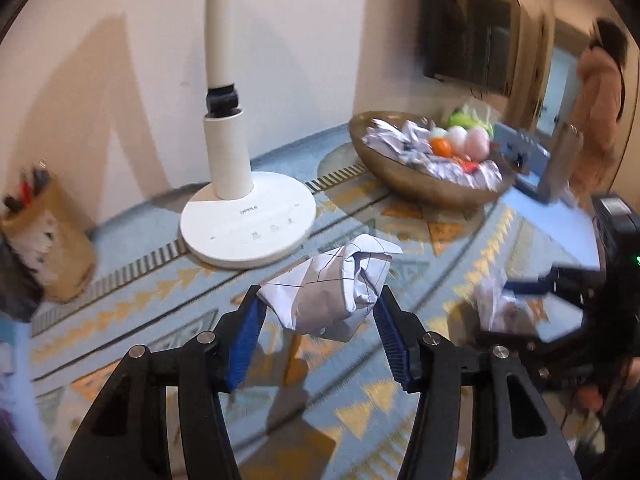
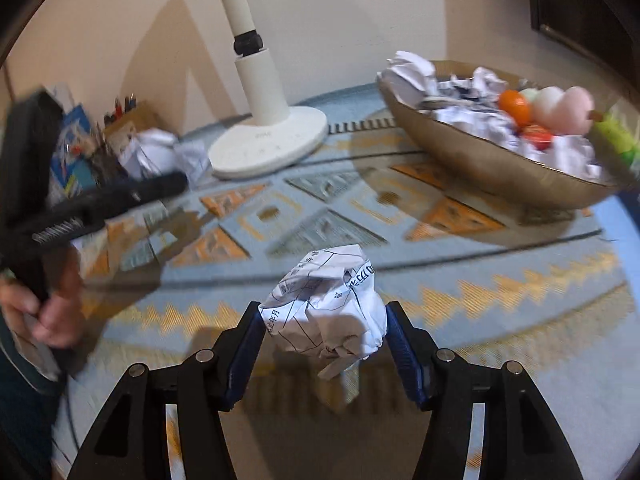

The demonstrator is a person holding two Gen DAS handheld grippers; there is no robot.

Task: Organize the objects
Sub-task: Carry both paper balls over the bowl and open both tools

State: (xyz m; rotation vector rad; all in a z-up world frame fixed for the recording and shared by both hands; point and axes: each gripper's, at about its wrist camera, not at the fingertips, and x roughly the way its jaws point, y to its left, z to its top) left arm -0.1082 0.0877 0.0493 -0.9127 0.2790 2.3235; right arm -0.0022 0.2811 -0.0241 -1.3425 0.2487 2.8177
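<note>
- Gripping a crumpled paper ball [image 1: 334,288] above the patterned tablecloth [image 1: 400,408], the left gripper [image 1: 320,308] faces a pen holder [image 1: 48,236].
- Right gripper [image 2: 324,320] clamps a printed paper wad [image 2: 332,304]; only its view shows the person's hand [image 2: 44,308].
- Both show the paper-filled bowl [image 2: 480,160].

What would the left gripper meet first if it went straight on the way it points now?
Probably the lamp base. The left gripper, shut on a paper ball, points just right of the base, so depth is unclear.
</note>
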